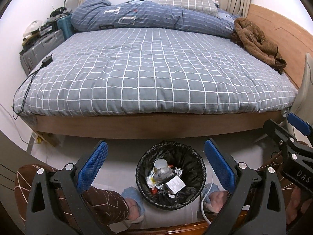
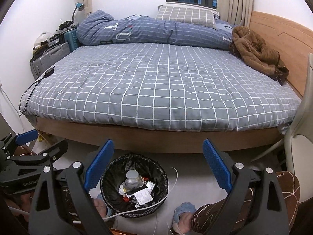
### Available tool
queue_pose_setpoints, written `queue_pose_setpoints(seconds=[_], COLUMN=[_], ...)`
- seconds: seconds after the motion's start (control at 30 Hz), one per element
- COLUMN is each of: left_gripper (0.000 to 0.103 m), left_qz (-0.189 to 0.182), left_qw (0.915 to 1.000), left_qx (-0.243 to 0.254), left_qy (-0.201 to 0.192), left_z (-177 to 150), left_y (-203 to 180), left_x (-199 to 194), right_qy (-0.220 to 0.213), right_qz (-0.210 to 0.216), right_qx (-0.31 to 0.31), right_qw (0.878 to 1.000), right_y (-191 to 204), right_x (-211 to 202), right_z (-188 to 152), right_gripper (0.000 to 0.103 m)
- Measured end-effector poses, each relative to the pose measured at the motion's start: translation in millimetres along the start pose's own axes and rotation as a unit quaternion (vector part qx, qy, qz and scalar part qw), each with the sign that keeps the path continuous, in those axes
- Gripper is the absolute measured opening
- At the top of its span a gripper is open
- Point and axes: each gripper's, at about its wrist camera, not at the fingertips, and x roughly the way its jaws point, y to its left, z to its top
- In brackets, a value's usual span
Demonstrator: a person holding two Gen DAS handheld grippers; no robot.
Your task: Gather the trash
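A round bin with a black liner (image 1: 144,164) stands on the floor in front of the bed; it also shows in the right wrist view (image 2: 109,172). It holds trash: a plastic bottle (image 1: 160,166), paper slips (image 1: 175,184) and wrappers. My left gripper (image 1: 156,164) is open and empty, hovering above the bin, which sits between its blue fingers (image 1: 92,168). My right gripper (image 2: 158,168) is open and empty, with the bin low on its left side. Each gripper shows at the edge of the other's view.
A large bed (image 1: 156,72) with a grey checked cover fills the view, with a blue duvet (image 1: 148,17) and a brown garment (image 1: 256,41) at the back. Suitcases (image 1: 45,43) stand at the far left. A charger and cable (image 1: 47,60) lie on the bed's left edge. A white chair (image 2: 301,137) is at right. The person's slippered feet flank the bin.
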Motion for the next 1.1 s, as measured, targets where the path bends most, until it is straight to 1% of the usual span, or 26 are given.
queue_pose_setpoints(seconds=[0.47,0.53,0.63,0.73,0.8,0.9,1.1], left_gripper=[0.097,0.097,0.097,0.097,0.097,0.097,0.097], left_qz=[-0.004,0.001,-0.006,0.008,0.004,0.015,0.016], left_qw=[1.0000,1.0000,1.0000,1.0000,1.0000,0.9999,0.9999], left_qx=[0.001,0.002,-0.004,0.000,0.000,0.002,0.004], left_qy=[0.004,0.001,0.002,-0.003,-0.002,-0.004,-0.003], left_z=[0.5,1.1,2.2,2.7,2.8,2.6,1.6], left_y=[1.1,0.2,0.8,0.4,0.0,-0.9,-0.1], left_x=[6.7,5.6,5.3,4.9,4.7,4.9,6.3], right_qy=[0.006,0.007,0.006,0.008,0.009,0.010,0.010], right_qz=[0.001,0.000,0.000,0.000,0.000,0.000,0.000], right_qx=[0.004,0.004,0.003,0.003,0.004,0.004,0.002], right_qw=[1.000,1.000,1.000,1.000,1.000,1.000,1.000], right_y=[-1.1,-0.9,-1.0,-1.0,-0.8,-0.9,0.2], right_x=[8.3,8.7,8.5,10.5,11.7,13.3,14.2], right_z=[-1.5,-1.6,-1.7,-1.8,-2.0,-1.9,-2.3], right_gripper=[0.089,0.088,0.089,0.088,0.088,0.088,0.089])
